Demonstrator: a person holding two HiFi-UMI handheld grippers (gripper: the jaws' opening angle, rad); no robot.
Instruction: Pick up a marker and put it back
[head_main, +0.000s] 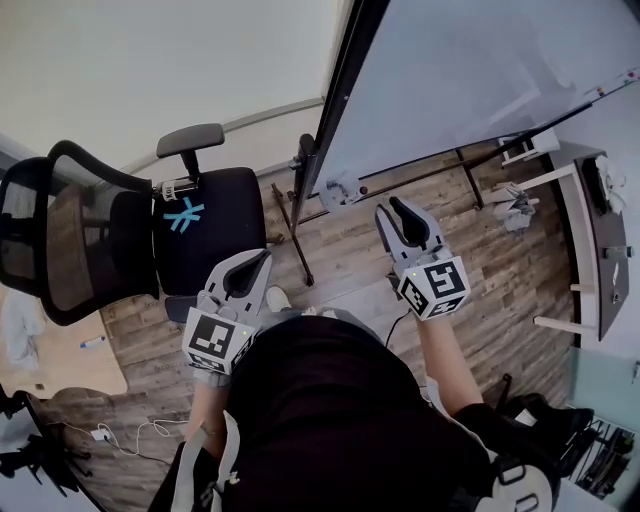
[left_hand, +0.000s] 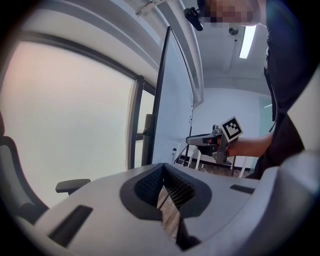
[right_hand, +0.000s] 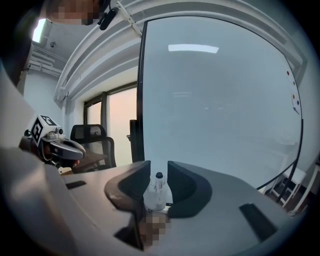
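My right gripper (right_hand: 157, 168) is wide, aimed at a white bottle (right_hand: 156, 195) by the whiteboard (right_hand: 215, 100); left gripper (left_hand: 162, 171) pinched together, empty. No marker there, so I risk grabbing the bottle.

Black chair (head_main: 215, 235) — turquoise asterisk (head_main: 184, 214).

Your head camera looks steeply down past the left gripper (head_main: 258, 262) and right gripper (head_main: 392, 210) to the floor (head_main: 340, 250). Each gripper's camera looks along its own jaws and catches the other gripper off to one side; the right one faces the whiteboard (right_hand: 215, 115) near ahead.
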